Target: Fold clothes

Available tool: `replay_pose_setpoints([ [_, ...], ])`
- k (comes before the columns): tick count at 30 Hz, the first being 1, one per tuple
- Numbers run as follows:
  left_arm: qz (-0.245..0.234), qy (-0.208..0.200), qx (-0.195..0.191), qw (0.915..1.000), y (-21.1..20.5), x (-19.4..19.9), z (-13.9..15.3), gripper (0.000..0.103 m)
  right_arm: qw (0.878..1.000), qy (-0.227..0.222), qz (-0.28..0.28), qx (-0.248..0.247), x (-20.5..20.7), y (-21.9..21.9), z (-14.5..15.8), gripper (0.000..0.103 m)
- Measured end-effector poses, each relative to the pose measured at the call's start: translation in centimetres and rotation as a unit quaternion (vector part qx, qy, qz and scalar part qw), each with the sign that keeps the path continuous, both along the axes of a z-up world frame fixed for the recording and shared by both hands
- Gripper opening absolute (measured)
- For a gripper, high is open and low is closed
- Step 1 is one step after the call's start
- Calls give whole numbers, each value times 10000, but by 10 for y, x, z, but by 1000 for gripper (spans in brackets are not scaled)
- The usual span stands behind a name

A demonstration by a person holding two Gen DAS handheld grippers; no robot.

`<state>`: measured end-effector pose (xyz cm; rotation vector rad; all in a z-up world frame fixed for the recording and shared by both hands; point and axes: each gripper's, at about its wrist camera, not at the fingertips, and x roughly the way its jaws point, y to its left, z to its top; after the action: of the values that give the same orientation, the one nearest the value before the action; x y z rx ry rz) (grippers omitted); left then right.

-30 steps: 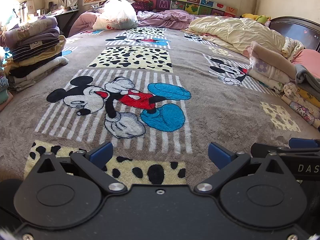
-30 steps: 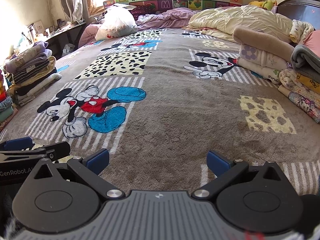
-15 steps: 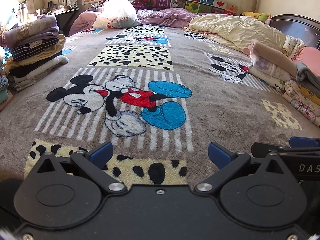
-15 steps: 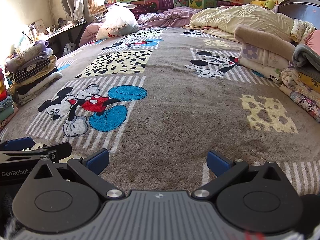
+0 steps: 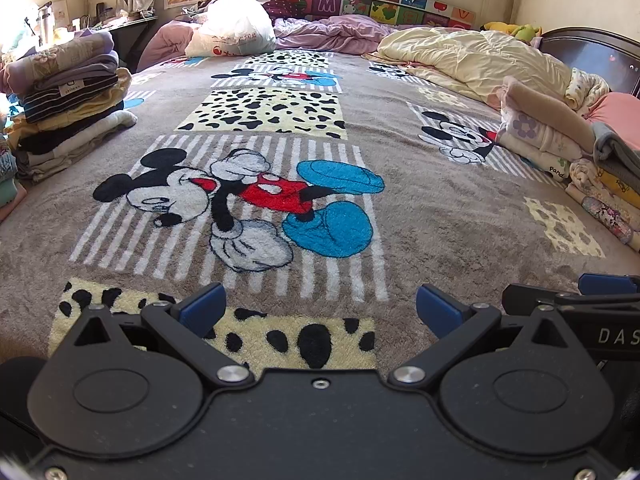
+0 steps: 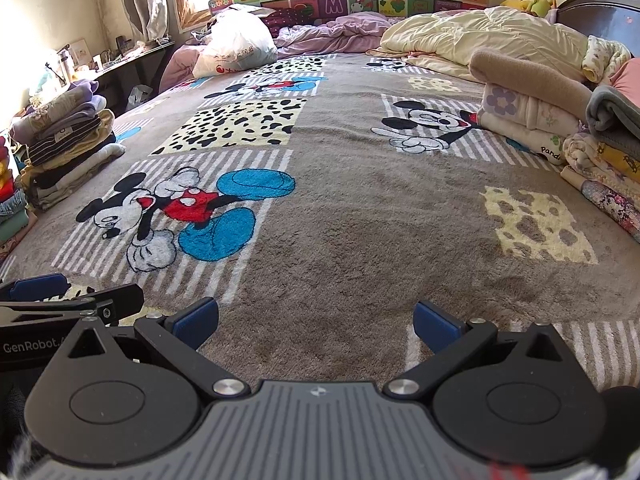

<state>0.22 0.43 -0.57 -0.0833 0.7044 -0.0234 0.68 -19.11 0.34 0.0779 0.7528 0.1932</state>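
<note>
The main risk is reaching into the wrong heap: the stack on the left [image 5: 68, 108] already looks folded, and a careless pull could topple it. Both the left gripper [image 5: 318, 307] and the right gripper [image 6: 316, 320] sit wide apart, holding nothing, low over the blanket [image 6: 360, 220]. The loose clothes [image 6: 560, 120] lie well off to the right, 1 reach away

- The folded stack [image 5: 64, 108] left of the cartoon mouse [image 5: 224, 200] runs off the frame edge.
- The clothes pile [image 6: 592, 136] right of the mouse is cut off too.
- Small items on the shelf [image 6: 132, 52] beyond the stack are too small to tell.
- The headboard [image 5: 592, 60] is partly hidden behind bedding.
</note>
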Motion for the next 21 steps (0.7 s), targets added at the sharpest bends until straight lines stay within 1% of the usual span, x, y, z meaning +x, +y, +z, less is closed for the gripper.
replay_pose_setpoints([
  [13,45,35,34,10000,-1,1,-1,103,10000,14,32,24,1,1,-3,103],
  [17,200,10,4,9998,8,2,1,103,9998,-12,165,74,6,5,-2,103],
  [21,443,-73,-183,9988,27,5,9,103,9990,-129,408,114,15,17,4,103],
])
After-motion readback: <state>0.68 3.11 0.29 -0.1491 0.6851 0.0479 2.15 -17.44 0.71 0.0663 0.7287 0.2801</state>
